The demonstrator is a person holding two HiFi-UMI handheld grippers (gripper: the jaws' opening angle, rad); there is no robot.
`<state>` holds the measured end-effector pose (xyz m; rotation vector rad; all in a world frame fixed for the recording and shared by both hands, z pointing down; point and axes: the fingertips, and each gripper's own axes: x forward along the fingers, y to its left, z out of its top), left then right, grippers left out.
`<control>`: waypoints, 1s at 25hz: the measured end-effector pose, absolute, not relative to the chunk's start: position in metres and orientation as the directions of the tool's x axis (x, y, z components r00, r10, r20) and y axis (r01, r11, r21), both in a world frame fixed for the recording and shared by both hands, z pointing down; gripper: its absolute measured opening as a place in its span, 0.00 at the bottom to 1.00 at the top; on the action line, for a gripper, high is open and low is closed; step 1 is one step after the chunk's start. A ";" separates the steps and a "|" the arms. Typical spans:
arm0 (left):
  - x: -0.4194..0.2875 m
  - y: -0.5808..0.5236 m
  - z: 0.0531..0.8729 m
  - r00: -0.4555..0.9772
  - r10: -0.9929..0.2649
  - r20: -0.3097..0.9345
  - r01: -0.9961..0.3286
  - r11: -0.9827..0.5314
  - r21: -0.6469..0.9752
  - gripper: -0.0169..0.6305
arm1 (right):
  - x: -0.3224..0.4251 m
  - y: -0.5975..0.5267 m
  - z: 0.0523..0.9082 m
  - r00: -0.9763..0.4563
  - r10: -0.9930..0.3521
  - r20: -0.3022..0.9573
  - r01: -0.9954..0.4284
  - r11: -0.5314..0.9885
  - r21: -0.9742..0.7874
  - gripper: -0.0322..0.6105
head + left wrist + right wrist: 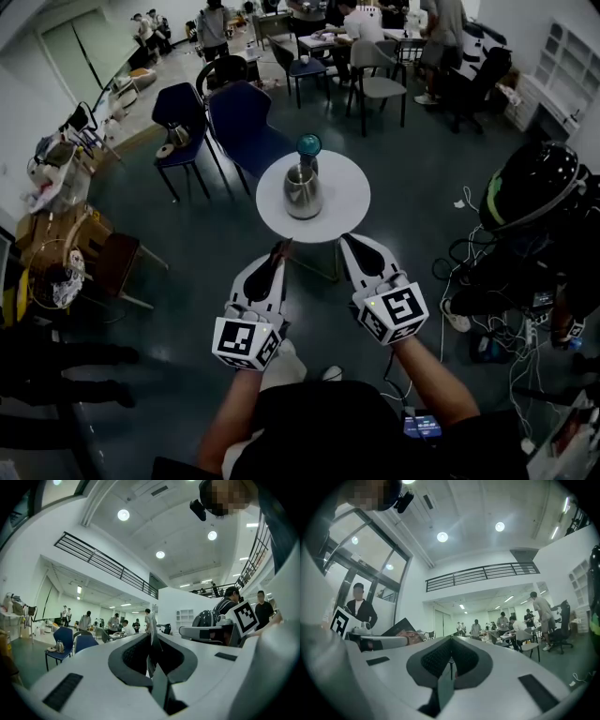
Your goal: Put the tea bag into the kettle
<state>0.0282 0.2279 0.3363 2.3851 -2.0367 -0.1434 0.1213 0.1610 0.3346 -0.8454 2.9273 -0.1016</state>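
Note:
A steel kettle (302,192) stands on a small round white table (347,202), with a teal round object (308,144) just behind it. Both grippers are raised on the near side of the table, pointing toward it. My left gripper (279,253) is shut on a thin brownish tea bag (281,248). In the left gripper view the tea bag (151,618) is seen edge-on, sticking up between the closed jaws of my left gripper (151,637). My right gripper (349,242) is shut with nothing in it, as the right gripper view (451,641) also shows.
Two blue chairs (239,117) stand behind the table on its far left. Cluttered stools and boxes (66,253) stand at the left. A person in a black helmet (534,187) is close on the right, with cables on the floor (487,328). Several people sit at far tables (356,28).

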 end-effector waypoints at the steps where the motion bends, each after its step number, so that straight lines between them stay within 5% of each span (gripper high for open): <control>1: 0.027 0.226 0.337 0.153 -0.986 -0.066 -0.986 -0.157 0.061 0.08 | 0.121 0.158 0.335 -0.842 -0.534 -0.070 -0.528 0.844 -0.089 0.08; 25: -0.043 0.139 0.352 0.197 -0.980 -0.041 -0.973 -0.200 0.114 0.08 | 0.054 0.075 0.349 -0.815 -0.579 -0.040 -0.572 0.812 -0.116 0.08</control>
